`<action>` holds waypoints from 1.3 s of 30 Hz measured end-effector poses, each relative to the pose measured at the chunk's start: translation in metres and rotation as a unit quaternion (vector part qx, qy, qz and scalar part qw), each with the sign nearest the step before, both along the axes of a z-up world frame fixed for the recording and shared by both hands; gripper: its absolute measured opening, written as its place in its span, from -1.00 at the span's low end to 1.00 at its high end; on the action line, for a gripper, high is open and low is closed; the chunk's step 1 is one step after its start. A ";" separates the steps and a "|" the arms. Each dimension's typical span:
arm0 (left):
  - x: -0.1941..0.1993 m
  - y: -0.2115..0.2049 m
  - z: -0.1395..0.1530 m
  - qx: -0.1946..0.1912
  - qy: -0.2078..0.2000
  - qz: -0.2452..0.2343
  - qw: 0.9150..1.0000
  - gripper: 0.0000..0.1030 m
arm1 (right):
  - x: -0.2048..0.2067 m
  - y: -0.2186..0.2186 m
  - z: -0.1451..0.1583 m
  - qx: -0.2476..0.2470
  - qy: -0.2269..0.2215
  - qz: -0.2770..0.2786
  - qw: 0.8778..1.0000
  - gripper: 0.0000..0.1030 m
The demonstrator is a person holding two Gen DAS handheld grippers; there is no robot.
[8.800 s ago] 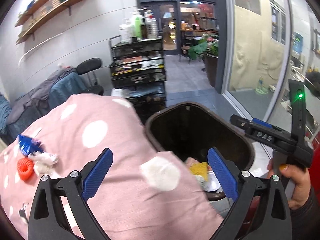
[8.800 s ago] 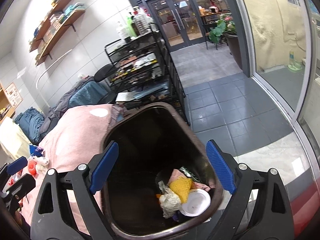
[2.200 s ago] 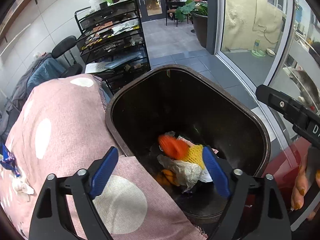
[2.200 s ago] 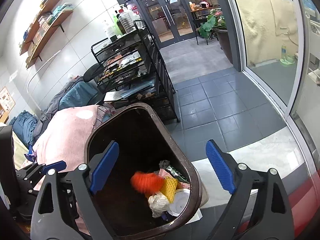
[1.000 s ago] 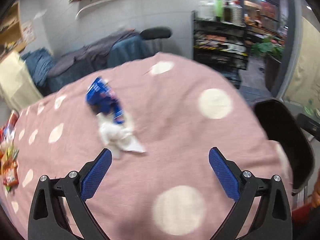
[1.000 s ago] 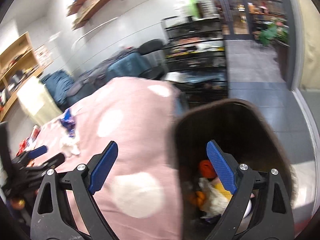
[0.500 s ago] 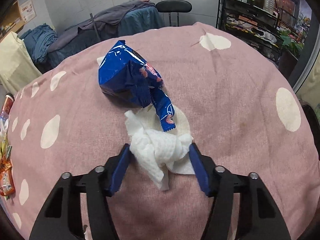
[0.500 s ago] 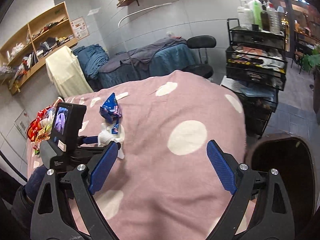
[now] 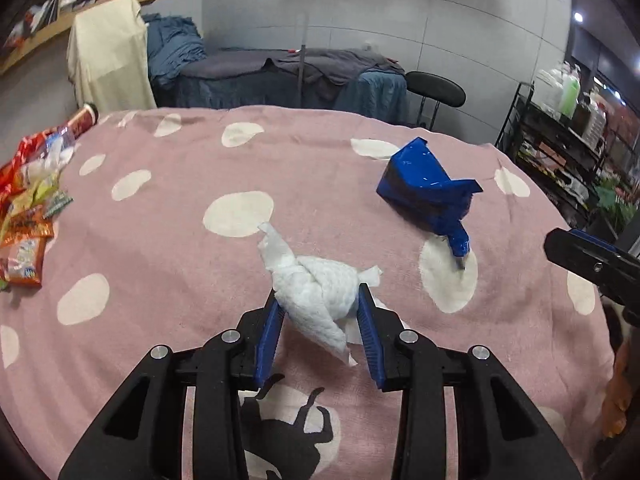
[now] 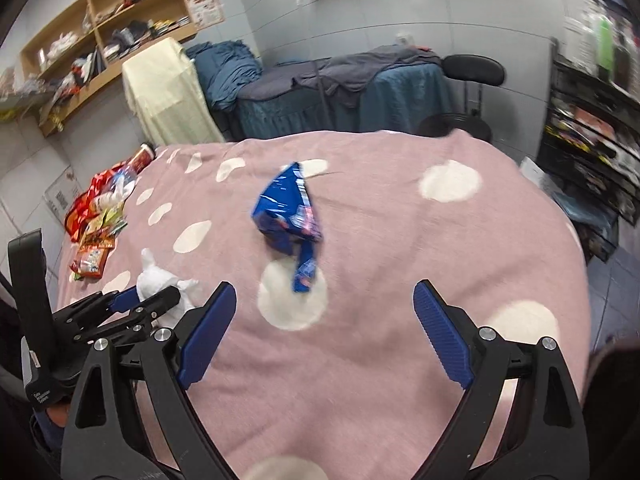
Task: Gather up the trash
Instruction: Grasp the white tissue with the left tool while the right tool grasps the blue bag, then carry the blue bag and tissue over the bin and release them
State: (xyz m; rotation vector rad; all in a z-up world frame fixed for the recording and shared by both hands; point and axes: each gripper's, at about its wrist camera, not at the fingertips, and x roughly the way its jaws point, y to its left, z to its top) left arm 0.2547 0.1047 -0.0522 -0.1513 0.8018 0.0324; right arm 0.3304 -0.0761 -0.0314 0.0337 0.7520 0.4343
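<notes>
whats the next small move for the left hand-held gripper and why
Probably lift. The left hand-held gripper has just been closing, and its pads now pinch the crumpled white tissue, which still lies on the pink dotted cloth. Raising it clears the cloth for carrying to the bin, which is out of view now.

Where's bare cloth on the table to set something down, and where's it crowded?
Free: the wide stretch of cloth between the snack packets at one edge and the tissue; also the end past the blue wrapper, towards the black rack. Crowded: the snack-packet edge, and the strip where the left gripper, just closing, pinches the tissue beside the wrapper.
</notes>
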 end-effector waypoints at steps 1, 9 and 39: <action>0.001 0.002 -0.001 -0.009 0.001 -0.002 1.000 -0.29 | 0.004 0.008 0.000 -0.007 -0.006 0.004 1.000 0.74; -0.001 -0.006 -0.001 -0.002 -0.017 -0.013 1.000 -0.29 | 0.058 0.061 -0.023 -0.056 0.002 0.019 0.998 0.67; -0.001 -0.014 0.000 0.030 -0.014 -0.007 0.999 -0.28 | -0.028 -0.012 0.014 0.033 -0.019 0.015 0.999 -0.63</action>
